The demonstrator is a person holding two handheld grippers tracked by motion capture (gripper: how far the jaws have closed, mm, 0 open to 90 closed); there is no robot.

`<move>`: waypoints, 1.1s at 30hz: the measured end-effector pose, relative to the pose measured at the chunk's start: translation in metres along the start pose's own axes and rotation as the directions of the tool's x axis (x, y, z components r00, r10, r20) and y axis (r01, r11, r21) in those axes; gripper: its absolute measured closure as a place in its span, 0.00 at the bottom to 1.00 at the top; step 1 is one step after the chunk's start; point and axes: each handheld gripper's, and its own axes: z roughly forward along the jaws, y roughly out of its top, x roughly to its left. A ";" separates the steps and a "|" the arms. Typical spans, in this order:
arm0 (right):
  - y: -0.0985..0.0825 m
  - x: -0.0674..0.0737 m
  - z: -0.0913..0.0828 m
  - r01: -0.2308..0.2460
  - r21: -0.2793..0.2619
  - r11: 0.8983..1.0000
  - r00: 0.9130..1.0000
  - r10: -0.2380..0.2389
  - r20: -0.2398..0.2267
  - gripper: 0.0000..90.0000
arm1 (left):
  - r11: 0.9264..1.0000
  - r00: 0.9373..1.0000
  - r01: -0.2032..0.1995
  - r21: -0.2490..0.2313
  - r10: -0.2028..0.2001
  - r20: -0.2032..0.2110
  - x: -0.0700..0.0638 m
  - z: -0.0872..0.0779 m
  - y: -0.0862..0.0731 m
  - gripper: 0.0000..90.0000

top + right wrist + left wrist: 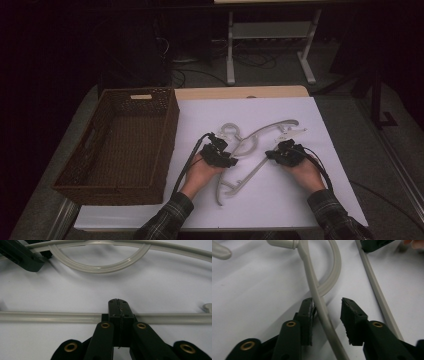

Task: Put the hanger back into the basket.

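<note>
Pale grey plastic clothes hanger (250, 150) lies flat on the white sheet covering the table (300, 200), just right of the dark brown woven wicker basket (120, 145) and between the person's two hands. Its hook points toward the far edge, and its straight lower bar runs diagonally toward the near edge.

The left gripper (327, 312) has its black jaws spread around one curved arm of the hanger: the arm touches the left-hand pad (308, 315), while the other pad stands clear of it (so nothing is pinched yet).

The right gripper (119, 312) has its jaws pressed together at the hanger's thin straight bar, which runs crosswise behind them; whether the bar is actually clamped cannot be told.
</note>
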 end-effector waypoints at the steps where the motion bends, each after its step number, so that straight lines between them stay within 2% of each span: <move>1: 0.000 0.000 0.000 -0.001 0.000 1.000 1.000 0.001 0.000 1.00 | 1.000 1.000 -0.004 0.002 0.004 -0.003 0.000 0.000 0.001 0.72; 5: -0.001 0.000 0.000 -0.005 0.001 1.000 1.000 0.005 -0.002 1.00 | 1.000 1.000 0.016 -0.002 -0.016 0.012 0.001 0.001 0.001 0.76; 6: -0.001 0.000 0.000 -0.004 0.000 1.000 1.000 0.004 -0.002 1.00 | 1.000 1.000 0.018 0.001 -0.018 0.012 0.002 0.001 0.002 0.81; 11: -0.001 0.000 0.000 -0.006 0.000 1.000 1.000 0.006 0.001 1.00 | 0.999 0.999 0.032 0.001 -0.032 0.022 0.003 0.001 0.002 0.82; 12: -0.001 0.000 0.000 -0.006 0.000 1.000 1.000 0.006 0.001 1.00 | 0.999 0.998 0.049 -0.009 -0.048 0.038 0.004 -0.001 0.002 0.82; 15: -0.001 0.000 -0.001 -0.010 0.001 1.000 1.000 0.010 -0.001 1.00 | 0.998 0.996 0.064 -0.025 -0.062 0.062 0.004 -0.004 0.003 0.82; 23: -0.003 0.000 0.000 -0.003 0.016 1.000 1.000 0.003 0.002 1.00 | 0.993 0.993 0.087 -0.075 -0.080 0.089 0.003 -0.012 0.006 0.84; 24: -0.003 0.000 0.000 0.001 0.019 1.000 1.000 -0.001 0.007 1.00 | 0.991 0.994 0.089 -0.095 -0.083 0.066 0.004 -0.015 0.007 0.85; 27: -0.002 0.001 0.000 0.008 0.017 1.000 1.000 -0.008 0.011 1.00 | 0.989 0.995 0.089 -0.117 -0.084 0.045 0.005 -0.018 0.007 0.88; 28: -0.002 0.001 -0.001 0.006 0.009 1.000 1.000 -0.006 0.001 1.00 | 0.989 0.997 0.082 -0.125 -0.080 0.021 0.005 -0.021 0.008 0.90; 29: -0.002 0.001 -0.001 0.006 0.009 1.000 1.000 -0.006 0.001 1.00 | 0.989 0.997 0.082 -0.125 -0.080 0.021 0.005 -0.021 0.008 0.91; 30: -0.001 0.001 -0.003 0.004 -0.005 1.000 1.000 -0.004 -0.001 1.00 | 0.992 0.998 0.056 -0.116 -0.057 -0.006 0.005 -0.022 0.008 0.91; 33: 0.000 0.001 -0.006 0.003 -0.030 1.000 1.000 -0.003 -0.004 1.00 | 0.993 0.999 0.045 -0.107 -0.047 -0.013 0.004 -0.022 0.008 0.92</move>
